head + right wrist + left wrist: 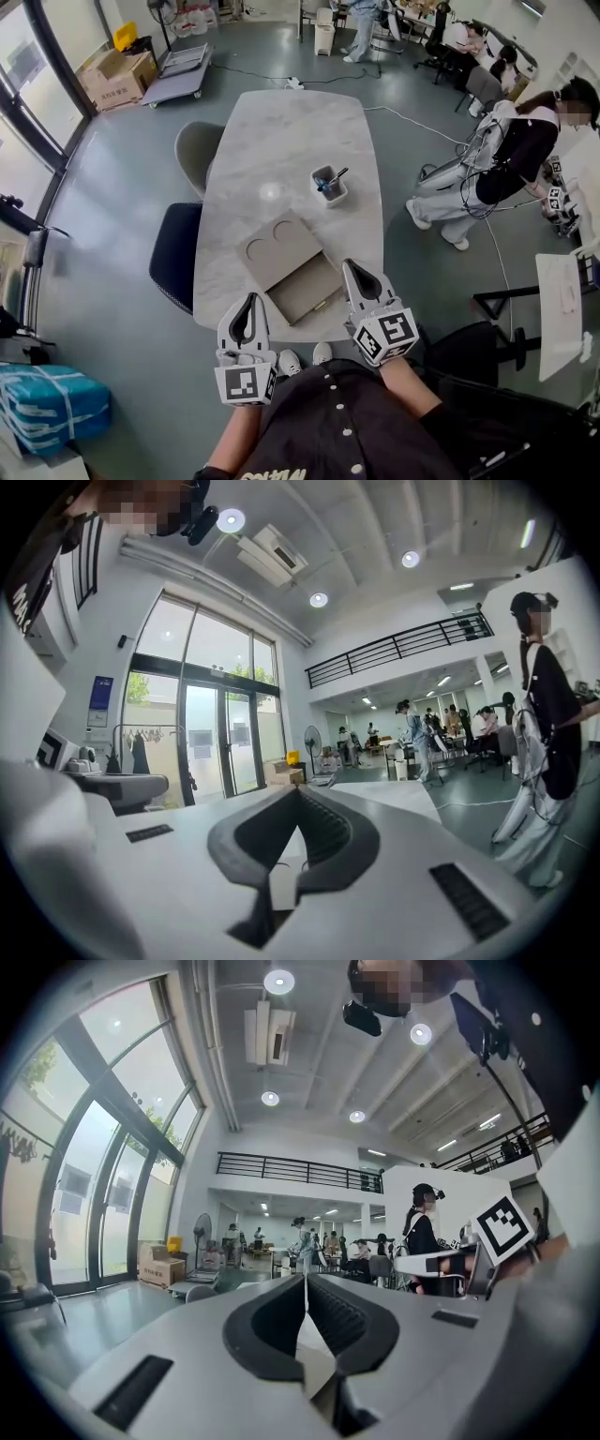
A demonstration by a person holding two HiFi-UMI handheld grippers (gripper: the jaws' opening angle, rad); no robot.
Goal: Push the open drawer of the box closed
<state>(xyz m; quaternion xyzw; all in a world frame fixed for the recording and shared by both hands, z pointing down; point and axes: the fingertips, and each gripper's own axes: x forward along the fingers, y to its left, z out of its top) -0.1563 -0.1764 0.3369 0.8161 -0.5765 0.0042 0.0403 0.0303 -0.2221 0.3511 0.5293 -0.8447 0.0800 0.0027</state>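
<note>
Left tongs (249, 300) and right tongs (351, 268) are held closed and empty over the near table (281, 141) edge; the open drawer (305, 291) of the box (278, 246) is seen between them.

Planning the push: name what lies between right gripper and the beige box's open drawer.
Head view: only bare white marble table separates right gripper from drawer.

Box (278, 246) on your desk (281, 141), drawer (306, 291) out toward you, left claw (249, 300) before it, right claw (351, 267) beside it, cup (328, 185) behind.
</note>
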